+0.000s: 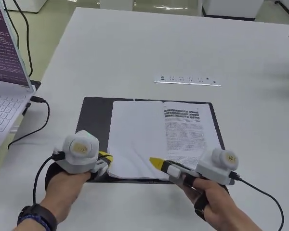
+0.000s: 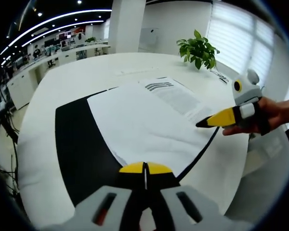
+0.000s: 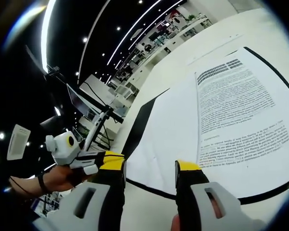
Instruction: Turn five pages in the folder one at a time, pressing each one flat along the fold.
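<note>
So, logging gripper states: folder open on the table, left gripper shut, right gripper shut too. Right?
No: the right gripper is open, jaws apart, as the right gripper view shows. The folder lies open and the left gripper is shut.

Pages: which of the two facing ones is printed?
The right page: it carries lines of text under a dark heading; the left page is blank.

Open-plan ofc: desk rows (image 2: 72, 50), laptop (image 1: 5, 72), strip lts (image 2: 53, 19).
</note>
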A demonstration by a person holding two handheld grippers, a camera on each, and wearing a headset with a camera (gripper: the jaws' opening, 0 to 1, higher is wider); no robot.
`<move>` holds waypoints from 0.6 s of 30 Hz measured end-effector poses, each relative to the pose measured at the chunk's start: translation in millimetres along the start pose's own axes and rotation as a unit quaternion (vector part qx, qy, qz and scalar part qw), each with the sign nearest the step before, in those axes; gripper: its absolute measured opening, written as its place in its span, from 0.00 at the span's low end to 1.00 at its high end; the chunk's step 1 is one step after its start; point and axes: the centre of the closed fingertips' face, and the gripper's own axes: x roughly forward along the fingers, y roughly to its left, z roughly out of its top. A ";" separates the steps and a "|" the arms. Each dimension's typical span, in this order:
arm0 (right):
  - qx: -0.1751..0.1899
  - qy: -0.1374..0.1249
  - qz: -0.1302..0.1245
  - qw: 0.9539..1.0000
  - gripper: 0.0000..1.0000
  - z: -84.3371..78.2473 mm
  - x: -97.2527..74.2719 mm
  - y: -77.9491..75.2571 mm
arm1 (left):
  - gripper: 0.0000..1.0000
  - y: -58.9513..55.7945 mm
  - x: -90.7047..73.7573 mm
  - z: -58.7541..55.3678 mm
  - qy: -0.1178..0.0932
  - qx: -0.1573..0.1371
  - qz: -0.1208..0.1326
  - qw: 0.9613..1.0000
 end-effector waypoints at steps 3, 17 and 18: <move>0.000 0.004 -0.002 1.000 0.39 -1.9 0.9 -1.5 | 0.00 0.5 7.9 -10.2 0.018 0.011 -0.002 1.000; 0.010 -0.014 -0.008 1.000 0.27 10.3 9.9 -16.6 | 0.00 -2.0 16.6 -33.2 0.029 -0.006 -0.001 1.000; 0.012 -0.019 -0.008 1.000 0.25 13.2 12.1 -16.5 | 0.00 -2.1 16.1 -32.9 0.028 -0.006 -0.001 1.000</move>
